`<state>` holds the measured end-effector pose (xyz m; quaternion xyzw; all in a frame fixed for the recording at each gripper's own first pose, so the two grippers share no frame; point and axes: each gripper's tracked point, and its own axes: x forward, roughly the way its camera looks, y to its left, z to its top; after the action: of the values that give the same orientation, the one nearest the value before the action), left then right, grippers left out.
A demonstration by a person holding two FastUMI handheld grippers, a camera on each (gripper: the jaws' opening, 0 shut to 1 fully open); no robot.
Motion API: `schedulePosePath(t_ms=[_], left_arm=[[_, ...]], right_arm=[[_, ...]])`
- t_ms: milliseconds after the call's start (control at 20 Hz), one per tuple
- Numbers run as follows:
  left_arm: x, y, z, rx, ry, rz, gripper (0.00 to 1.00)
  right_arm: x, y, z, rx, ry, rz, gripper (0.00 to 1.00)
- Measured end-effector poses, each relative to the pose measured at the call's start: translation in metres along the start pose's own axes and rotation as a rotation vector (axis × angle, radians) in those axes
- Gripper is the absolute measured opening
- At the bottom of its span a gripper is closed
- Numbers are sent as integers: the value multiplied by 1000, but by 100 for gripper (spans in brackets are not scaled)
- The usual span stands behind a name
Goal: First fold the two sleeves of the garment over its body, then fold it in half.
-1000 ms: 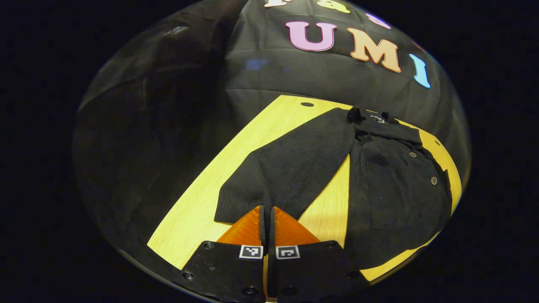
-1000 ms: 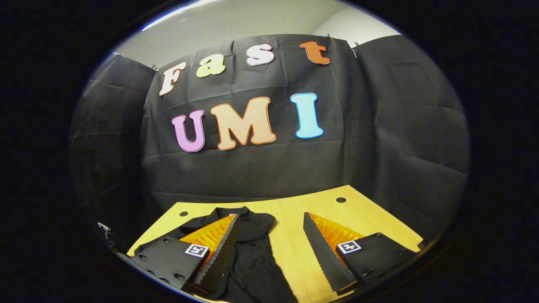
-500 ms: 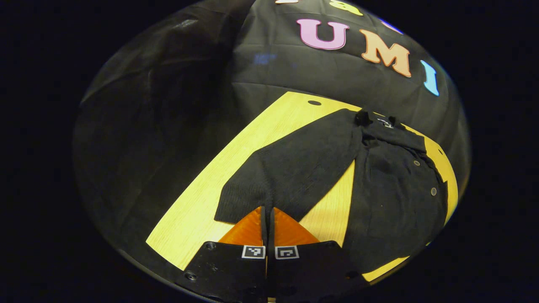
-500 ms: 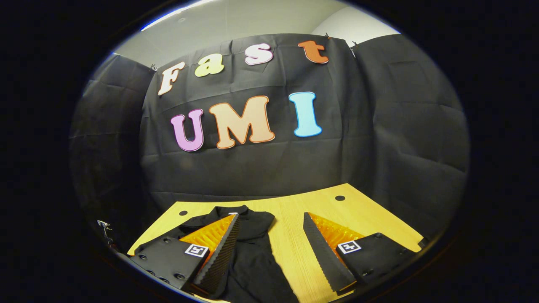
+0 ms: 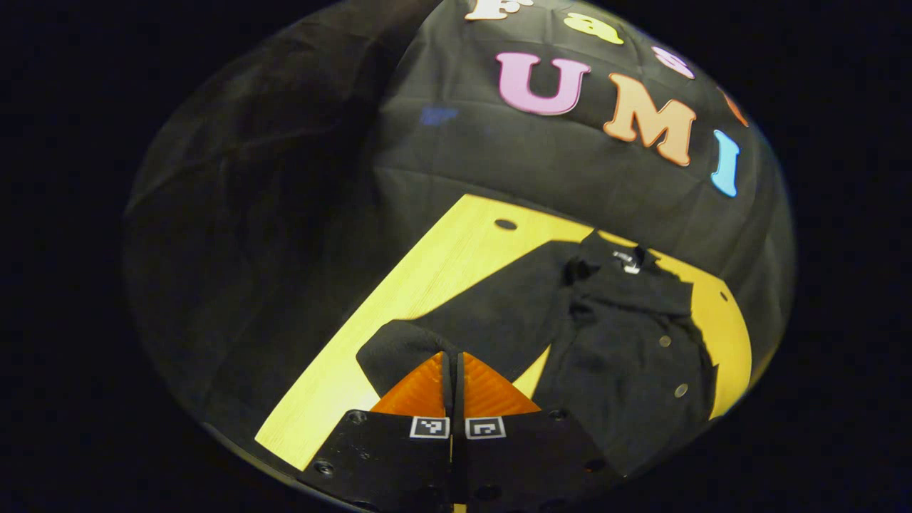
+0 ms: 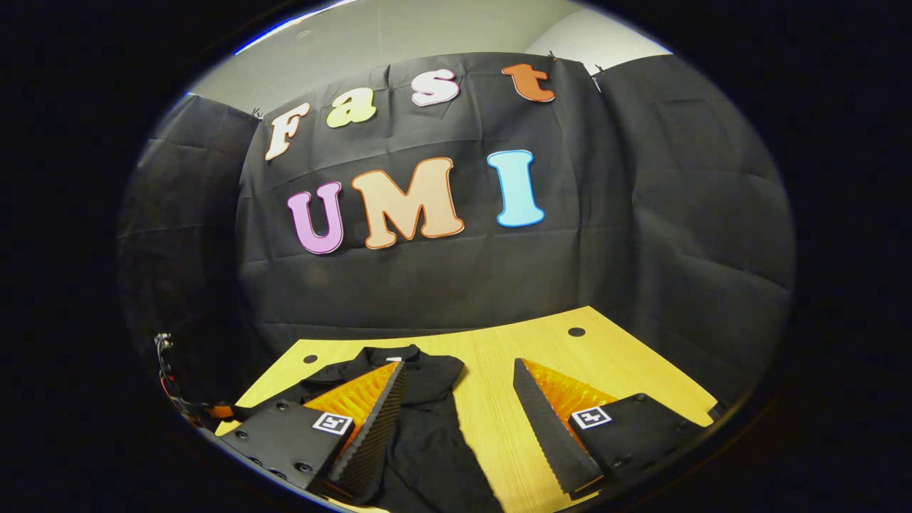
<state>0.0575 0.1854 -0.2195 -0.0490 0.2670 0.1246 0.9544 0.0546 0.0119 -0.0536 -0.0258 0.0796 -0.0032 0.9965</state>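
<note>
A black buttoned garment (image 5: 627, 356) lies on the light wooden table (image 5: 427, 271), collar toward the far edge. Its long sleeve (image 5: 491, 320) stretches toward me in the left gripper view. My left gripper (image 5: 452, 356) is shut on the sleeve's cuff, which is raised off the table and curls over the fingertips. In the right gripper view the garment (image 6: 427, 427) lies low on the left, and my right gripper (image 6: 456, 377) stands open above the table (image 6: 541, 349), its left finger (image 6: 370, 420) over the cloth.
The table has small round holes near its far corners (image 5: 505, 224) (image 6: 576, 332). Black cloth walls close in behind and beside the table. At the left of the right gripper view, cables (image 6: 165, 363) hang beyond the table edge.
My left gripper has lifted with the cuff held in it, so the sleeve rises and bunches toward the garment's body. The right gripper has barely moved.
</note>
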Motion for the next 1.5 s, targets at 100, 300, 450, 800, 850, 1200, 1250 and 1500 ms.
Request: schedulePosePath(t_ms=[100, 300, 450, 800, 850, 1200, 1250, 1500], left_arm=[[10, -29, 31, 33, -40, -33, 0], [35, -98, 73, 97, -92, -120, 0], [51, -152, 82, 152, -92, -192, 0], [80, -279, 99, 271, -103, -328, 0], [82, -298, 101, 291, -109, -349, 0], [99, -393, 75, 390, -73, -445, 0], [103, -406, 66, 400, -53, -458, 0], [121, -441, 21, 449, 24, -465, 0]], right_arm=[[-1, -5, 0, 1, 2, 3, 100], [-2, -14, -9, 6, 27, 9, 95], [-3, -23, -18, 16, 53, 12, 95], [3, -35, -27, 55, 67, 22, 95], [6, -37, -28, 47, 71, 20, 95], [7, -48, -32, 90, 93, 29, 95], [7, -49, -34, 85, 95, 25, 95], [10, -50, -42, 86, 125, 25, 95]])
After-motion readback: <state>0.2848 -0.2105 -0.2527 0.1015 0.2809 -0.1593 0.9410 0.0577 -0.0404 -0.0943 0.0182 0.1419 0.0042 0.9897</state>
